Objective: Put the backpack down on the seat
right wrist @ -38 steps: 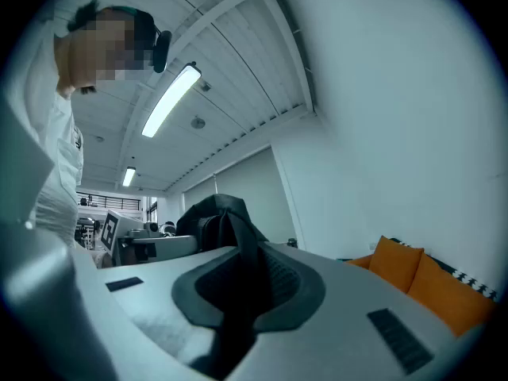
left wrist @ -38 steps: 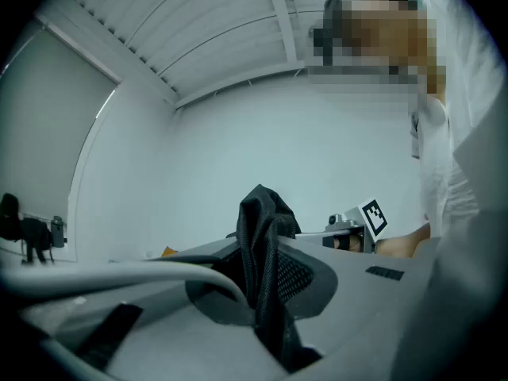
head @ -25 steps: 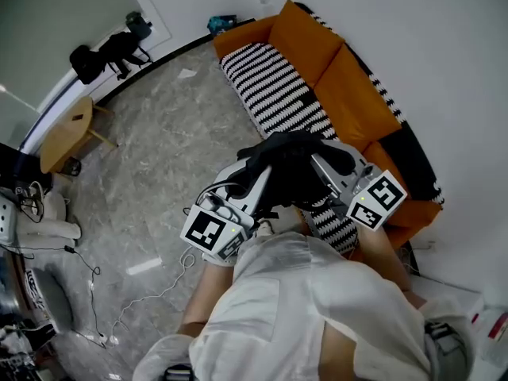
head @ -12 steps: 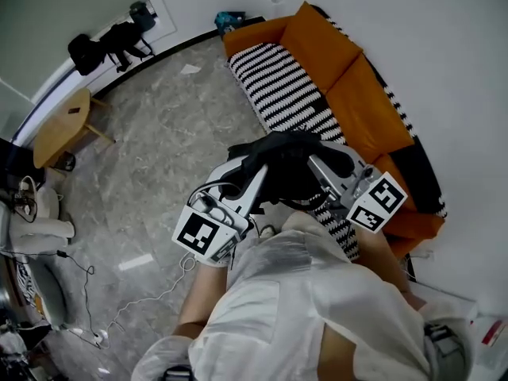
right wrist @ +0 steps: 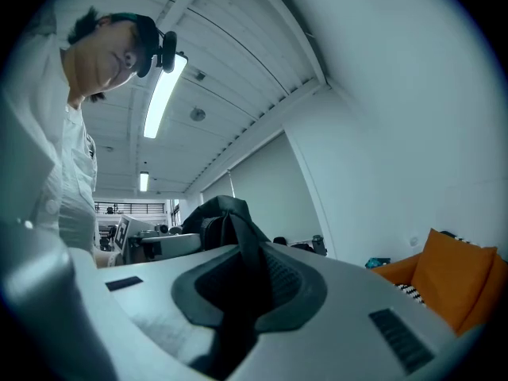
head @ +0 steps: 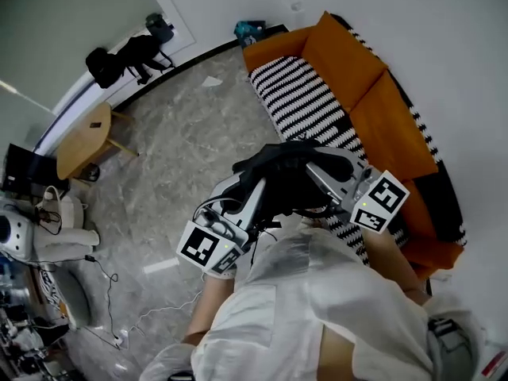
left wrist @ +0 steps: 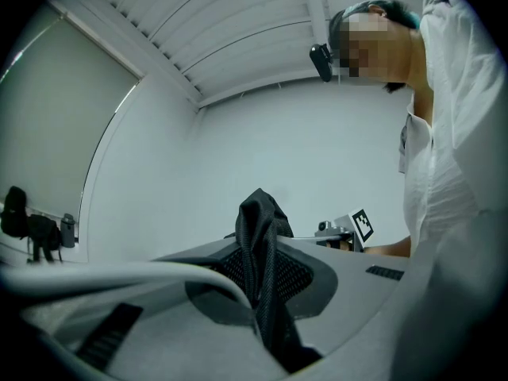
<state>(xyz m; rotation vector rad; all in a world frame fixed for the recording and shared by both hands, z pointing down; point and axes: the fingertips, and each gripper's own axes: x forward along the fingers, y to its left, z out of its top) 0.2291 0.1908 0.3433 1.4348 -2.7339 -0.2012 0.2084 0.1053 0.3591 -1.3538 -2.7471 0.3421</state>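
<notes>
Black backpack (head: 290, 177), carried aloft in front of the person's white shirt (head: 317, 308): soft dark fabric, rumpled and folded over itself into 1 bunched lump. Held between the 2 tools, close to the near end of the striped seat (head: 305, 101) of the sofa (head: 278, 48); cannot tell whether touching it.

Left hand-held gripper (left wrist: 266, 284) pressed together on a mesh strap (left wrist: 258, 225): black, open weave, creased, rising narrow from the jaws and flopping over at its top.

Right hand-held gripper (right wrist: 242, 280) likewise pinching a second strap (right wrist: 234, 228): black, smoother-looking, leading up into the dark bulk of the bag.

Orange cushions (head: 389, 121) behind the black-and-white seat. Grey marbled floor (head: 182, 149) off to the left.
</notes>
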